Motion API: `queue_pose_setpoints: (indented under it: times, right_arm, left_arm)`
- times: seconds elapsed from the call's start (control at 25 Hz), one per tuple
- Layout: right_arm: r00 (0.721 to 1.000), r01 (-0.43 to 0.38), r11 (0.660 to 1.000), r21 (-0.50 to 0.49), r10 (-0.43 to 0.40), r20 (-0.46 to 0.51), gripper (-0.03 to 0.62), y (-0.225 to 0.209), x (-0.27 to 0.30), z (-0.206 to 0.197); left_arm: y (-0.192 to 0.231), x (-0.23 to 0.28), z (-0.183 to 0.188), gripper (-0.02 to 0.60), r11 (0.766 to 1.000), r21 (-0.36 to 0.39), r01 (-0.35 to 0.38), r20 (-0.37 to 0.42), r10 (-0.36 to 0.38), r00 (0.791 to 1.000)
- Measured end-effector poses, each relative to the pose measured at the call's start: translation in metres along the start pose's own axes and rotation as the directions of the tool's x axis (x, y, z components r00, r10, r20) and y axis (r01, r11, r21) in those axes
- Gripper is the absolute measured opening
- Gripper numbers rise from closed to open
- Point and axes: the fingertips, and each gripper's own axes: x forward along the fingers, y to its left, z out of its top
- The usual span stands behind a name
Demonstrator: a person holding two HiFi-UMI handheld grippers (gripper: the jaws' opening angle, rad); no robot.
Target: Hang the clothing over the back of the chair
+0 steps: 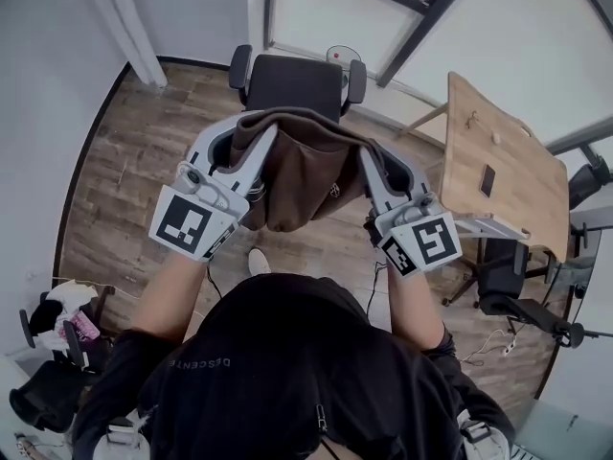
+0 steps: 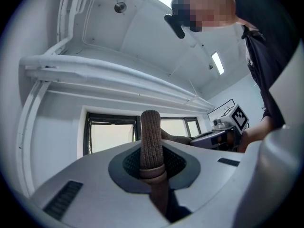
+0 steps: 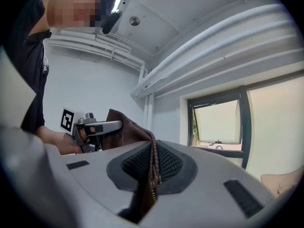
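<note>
A brown garment (image 1: pixel 302 166) hangs stretched between my two grippers, held up in the air just in front of a black office chair (image 1: pixel 294 81). My left gripper (image 1: pixel 265 134) is shut on the garment's ribbed edge (image 2: pixel 151 141). My right gripper (image 1: pixel 367 154) is shut on the other edge, where a zip (image 3: pixel 153 167) runs between the pads. In the head view the cloth sags in the middle and covers the chair's seat. Both grippers point roughly level, towards the windows.
A wooden table (image 1: pixel 498 166) stands to the right of the chair with a small dark thing on it. Another dark chair (image 1: pixel 512 290) sits at the right, and bags and cloth (image 1: pixel 57 329) lie on the wooden floor at the left. Windows (image 3: pixel 221 125) line the wall ahead.
</note>
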Motion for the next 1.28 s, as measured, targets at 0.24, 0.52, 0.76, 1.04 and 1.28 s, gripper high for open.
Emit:
queue_pose_setpoints:
  times: [0.24, 0.52, 0.76, 1.04, 1.28]
  right_arm:
    - [0.996, 0.094, 0.995, -0.020, -0.094, 0.011, 0.040, -0.014, 0.028, 0.013]
    - [0.987, 0.159, 0.986, -0.043, -0.158, 0.031, 0.040, -0.030, 0.047, 0.028]
    - [0.988, 0.151, 0.988, -0.028, -0.151, 0.015, 0.041, -0.053, 0.070, 0.016]
    - [0.993, 0.120, 0.993, 0.011, -0.120, -0.002, 0.041, -0.078, 0.102, -0.006]
    - [0.996, 0.090, 0.995, 0.039, -0.090, -0.022, 0.041, -0.103, 0.125, -0.023]
  left_arm:
    - [0.033, 0.020, -0.001, 0.051, 0.998, -0.023, 0.063, 0.021, -0.063, 0.998]
    - [0.057, 0.041, 0.003, 0.051, 0.995, -0.026, 0.101, 0.050, -0.100, 0.994]
    - [0.073, 0.060, -0.015, 0.051, 0.995, -0.042, 0.091, 0.023, -0.090, 0.996]
    - [0.098, 0.083, -0.043, 0.051, 0.997, -0.047, 0.062, -0.032, -0.064, 0.997]
    - [0.115, 0.108, -0.064, 0.051, 0.998, -0.043, 0.043, -0.073, -0.046, 0.996]
